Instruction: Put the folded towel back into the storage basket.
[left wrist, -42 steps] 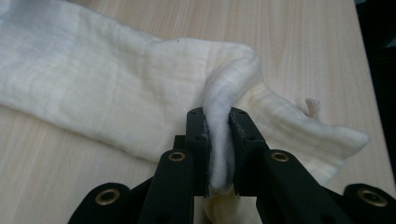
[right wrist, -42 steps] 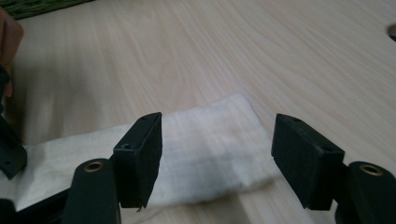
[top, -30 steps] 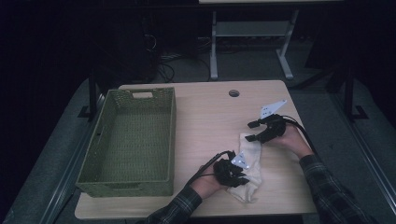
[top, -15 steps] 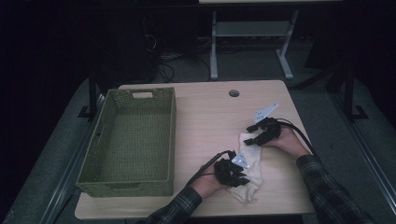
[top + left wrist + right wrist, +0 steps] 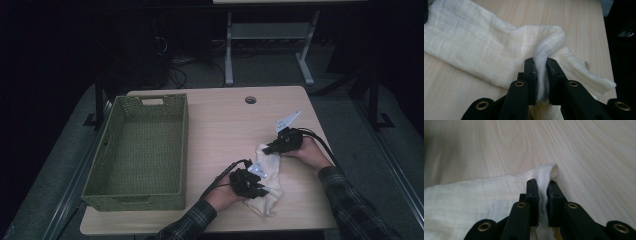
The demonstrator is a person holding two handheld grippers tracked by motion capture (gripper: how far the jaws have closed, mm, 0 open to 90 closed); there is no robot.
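While the cream cloth (image 5: 267, 180) lies lengthwise between them, the left gripper (image 5: 248, 183) pinches its near end; the right gripper (image 5: 280, 144), jaws just closing, clamps its far edge.

The right gripper (image 5: 542, 195) has just closed its two black jaws on a raised fold of the cream cloth (image 5: 469, 205); the cloth spreads away to the left over the pale wooden table (image 5: 524, 147), bare beyond.
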